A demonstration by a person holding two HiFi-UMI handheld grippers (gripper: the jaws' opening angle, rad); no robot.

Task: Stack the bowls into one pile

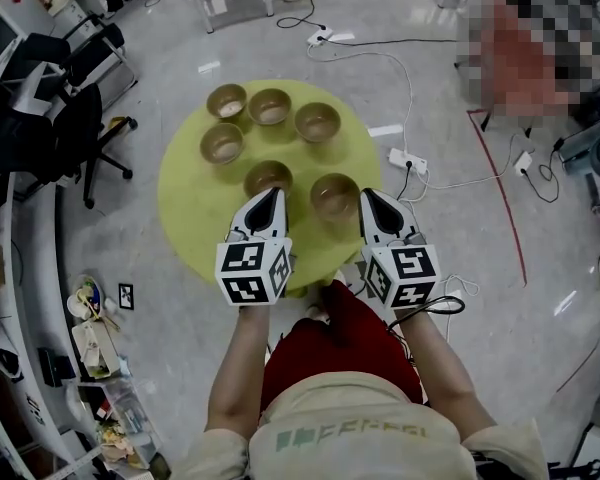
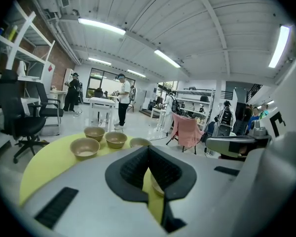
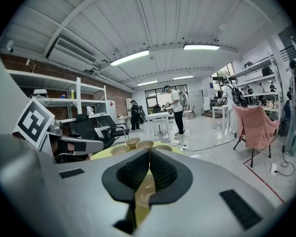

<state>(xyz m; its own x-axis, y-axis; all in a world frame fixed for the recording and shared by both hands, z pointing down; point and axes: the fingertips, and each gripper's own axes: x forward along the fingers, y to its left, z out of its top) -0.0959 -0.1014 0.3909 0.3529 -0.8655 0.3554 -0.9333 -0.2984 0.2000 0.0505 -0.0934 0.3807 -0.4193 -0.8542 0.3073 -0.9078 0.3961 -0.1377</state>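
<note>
Head view gives us six bowls [image 1: 271, 106] on the round yellow desk [image 1: 185, 203], every one standing alone, so we judge that nothing is stacked yet and the whole pile is left to build. Four sit in the upper cluster; the middle bowl [image 1: 268, 178] and the lower-right bowl [image 1: 334, 195] lie nearest. The left gripper [image 1: 274, 194] points at the middle bowl's near rim, the right gripper [image 1: 368, 196] just right of the other. In both gripper views the jaws are pressed together with nothing between them. Those views hide the near bowls behind the jaws, showing only slivers, and we cannot tell whether either tip touches a rim.
</note>
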